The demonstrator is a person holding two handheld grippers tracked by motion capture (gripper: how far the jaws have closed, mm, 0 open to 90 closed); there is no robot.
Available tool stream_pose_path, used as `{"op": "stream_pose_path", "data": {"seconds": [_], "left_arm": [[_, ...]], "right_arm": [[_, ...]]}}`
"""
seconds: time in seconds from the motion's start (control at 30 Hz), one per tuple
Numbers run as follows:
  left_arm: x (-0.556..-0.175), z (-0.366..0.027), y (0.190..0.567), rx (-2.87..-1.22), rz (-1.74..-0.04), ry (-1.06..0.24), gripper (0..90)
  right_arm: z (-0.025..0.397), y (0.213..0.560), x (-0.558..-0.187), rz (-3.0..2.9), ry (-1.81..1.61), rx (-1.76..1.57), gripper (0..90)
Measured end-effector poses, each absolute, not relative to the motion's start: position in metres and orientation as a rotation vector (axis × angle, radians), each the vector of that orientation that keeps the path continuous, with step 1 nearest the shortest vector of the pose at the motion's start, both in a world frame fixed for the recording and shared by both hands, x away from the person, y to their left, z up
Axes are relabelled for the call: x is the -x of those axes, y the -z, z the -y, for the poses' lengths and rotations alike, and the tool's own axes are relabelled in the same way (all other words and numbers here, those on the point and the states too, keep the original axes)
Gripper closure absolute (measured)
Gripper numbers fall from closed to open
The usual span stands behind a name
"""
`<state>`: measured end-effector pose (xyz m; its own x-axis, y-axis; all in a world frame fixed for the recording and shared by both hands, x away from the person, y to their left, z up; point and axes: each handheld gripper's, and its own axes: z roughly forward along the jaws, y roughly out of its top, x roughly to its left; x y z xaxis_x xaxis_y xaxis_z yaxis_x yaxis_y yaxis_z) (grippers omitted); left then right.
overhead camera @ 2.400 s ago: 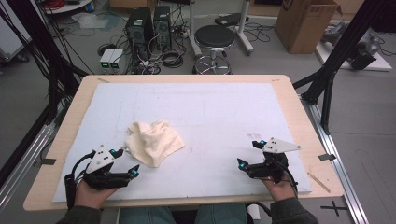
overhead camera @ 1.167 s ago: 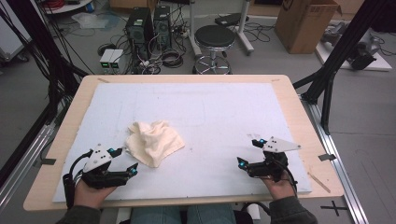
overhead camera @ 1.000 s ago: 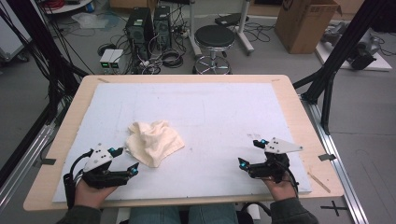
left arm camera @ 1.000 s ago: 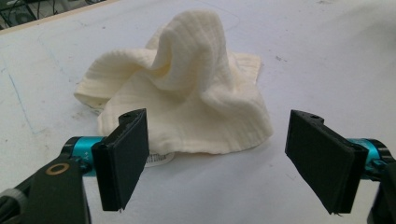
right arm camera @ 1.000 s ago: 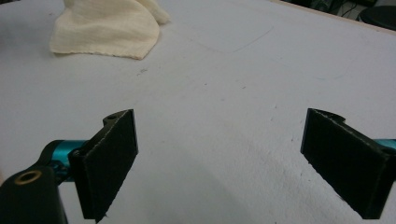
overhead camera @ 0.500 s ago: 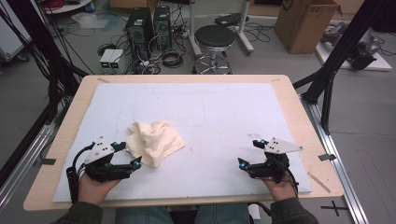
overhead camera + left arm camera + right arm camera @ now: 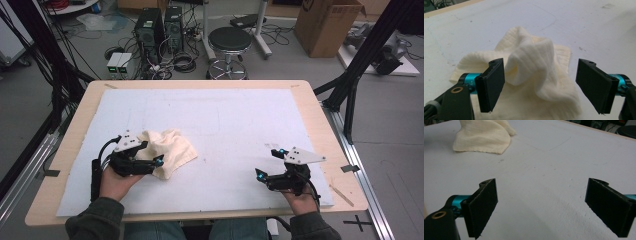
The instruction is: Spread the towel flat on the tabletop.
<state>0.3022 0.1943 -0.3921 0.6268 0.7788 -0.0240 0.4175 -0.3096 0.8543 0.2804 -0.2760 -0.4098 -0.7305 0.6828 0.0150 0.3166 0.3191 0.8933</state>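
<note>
Careful: your left gripper (image 7: 540, 85) straddles the crumpled cloth (image 7: 529, 75) near the worktop's left edge, jaws spread; close too high and you'll pinch one fold. Your right gripper (image 7: 544, 207) gapes idle.

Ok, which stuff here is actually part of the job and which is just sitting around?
Part of the job:
- cream cloth, crumpled on the white mat
- left gripper, open, jaws either side of the cloth
- right gripper, open over bare mat

Just lying about:
- black stool
- cardboard box
- computer towers
</note>
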Motion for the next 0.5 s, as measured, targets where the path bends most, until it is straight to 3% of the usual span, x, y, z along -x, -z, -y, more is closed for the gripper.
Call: {"op": "stream_pose_path", "data": {"seconds": [0.23, 0.43, 0.5], "left_arm": [[-0.325, -0.187, 0.401, -1.939, -0.999, -0.477, 31.5], [-0.338, -0.179, 0.412, -1.992, -1.016, -0.471, 51.5], [-0.341, -0.177, 0.415, -2.004, -1.034, -0.463, 53.6]], "right_arm": [[0.274, 0.41, -0.281, -2.24, -1.383, -0.873, 10.3], [0.274, 0.411, -0.282, -2.24, -1.395, -0.857, 10.3], [0.274, 0.411, -0.282, -2.245, -1.396, -0.861, 10.3]]}}
